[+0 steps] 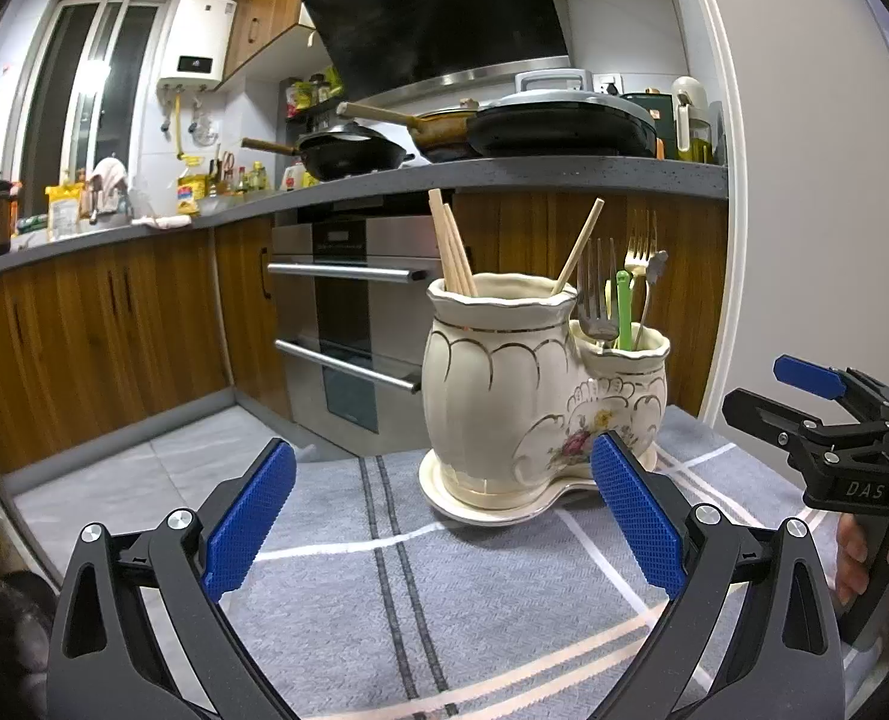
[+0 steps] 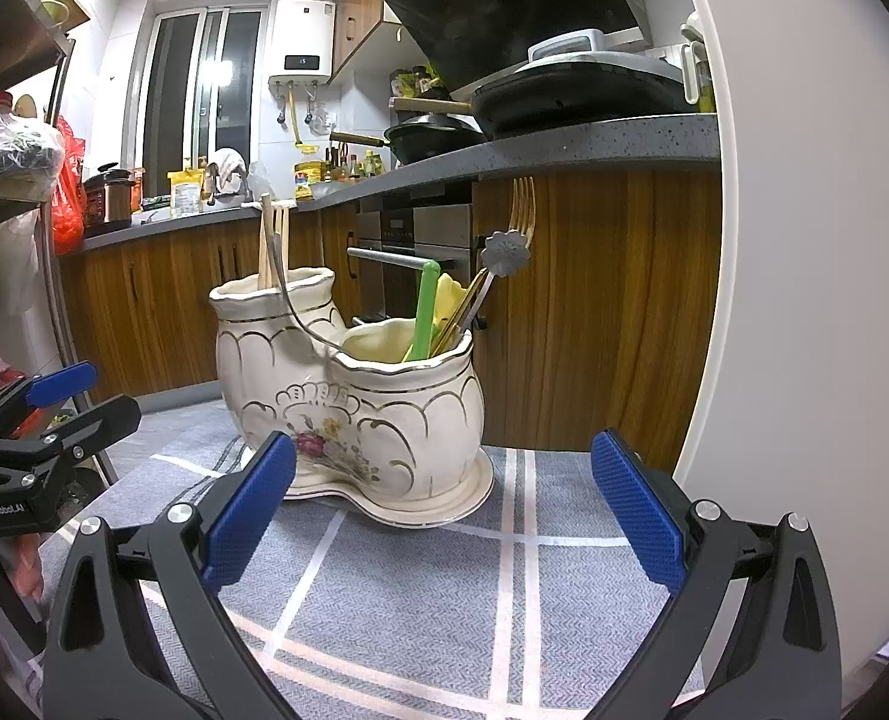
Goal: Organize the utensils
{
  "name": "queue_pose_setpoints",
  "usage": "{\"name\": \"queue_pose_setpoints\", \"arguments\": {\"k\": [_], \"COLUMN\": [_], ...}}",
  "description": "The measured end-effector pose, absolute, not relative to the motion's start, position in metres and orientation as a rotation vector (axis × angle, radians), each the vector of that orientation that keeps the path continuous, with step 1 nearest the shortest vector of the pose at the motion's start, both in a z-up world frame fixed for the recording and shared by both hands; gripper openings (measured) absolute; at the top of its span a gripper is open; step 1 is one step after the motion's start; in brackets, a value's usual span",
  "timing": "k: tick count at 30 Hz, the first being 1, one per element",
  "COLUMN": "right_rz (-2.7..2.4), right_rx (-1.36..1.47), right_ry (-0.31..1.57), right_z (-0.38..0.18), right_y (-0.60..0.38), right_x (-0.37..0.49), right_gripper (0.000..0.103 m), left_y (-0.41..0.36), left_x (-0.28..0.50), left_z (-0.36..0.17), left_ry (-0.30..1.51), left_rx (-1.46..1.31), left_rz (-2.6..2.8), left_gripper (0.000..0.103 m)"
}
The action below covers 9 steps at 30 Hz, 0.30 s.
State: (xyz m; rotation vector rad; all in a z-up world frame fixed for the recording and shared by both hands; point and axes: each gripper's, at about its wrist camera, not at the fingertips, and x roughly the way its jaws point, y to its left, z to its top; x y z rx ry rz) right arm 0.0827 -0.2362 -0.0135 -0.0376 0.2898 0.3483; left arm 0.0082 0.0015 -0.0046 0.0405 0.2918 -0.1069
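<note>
A cream ceramic holder (image 1: 504,384) with two joined pots stands on a grey striped cloth (image 1: 444,600). Its larger pot holds wooden chopsticks (image 1: 450,246). In the smaller pot are a silver fork (image 1: 597,288), a gold fork (image 1: 639,240), a green utensil (image 1: 623,312) and a flower-ended handle (image 1: 657,264). My left gripper (image 1: 444,444) is open and empty just in front of the holder. In the right wrist view the holder (image 2: 384,408) shows its small pot nearest, and my right gripper (image 2: 444,444) is open and empty before it. Each gripper appears at the other view's edge.
Wooden cabinets, an oven (image 1: 348,312) and a grey counter with pans (image 1: 504,120) lie behind. A white door frame (image 2: 774,240) rises at the right. A metal shelf rack with bags (image 2: 18,138) stands at the left. A hand (image 1: 864,546) holds the right gripper's grip.
</note>
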Motion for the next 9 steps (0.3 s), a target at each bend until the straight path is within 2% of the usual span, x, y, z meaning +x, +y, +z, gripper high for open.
{"name": "queue_pose_setpoints", "arguments": {"k": [9], "right_rz": [0.286], "right_rx": [-0.026], "right_ry": [0.327], "right_z": [-0.0173], "right_y": [-0.2389], "right_x": [0.0827], "right_gripper": [0.098], "left_y": [0.0027], "left_x": [0.0091], "left_z": [-0.0043], "left_ry": [0.296], "left_rx": [0.04], "left_rz": [-0.086], "left_gripper": [0.098]}}
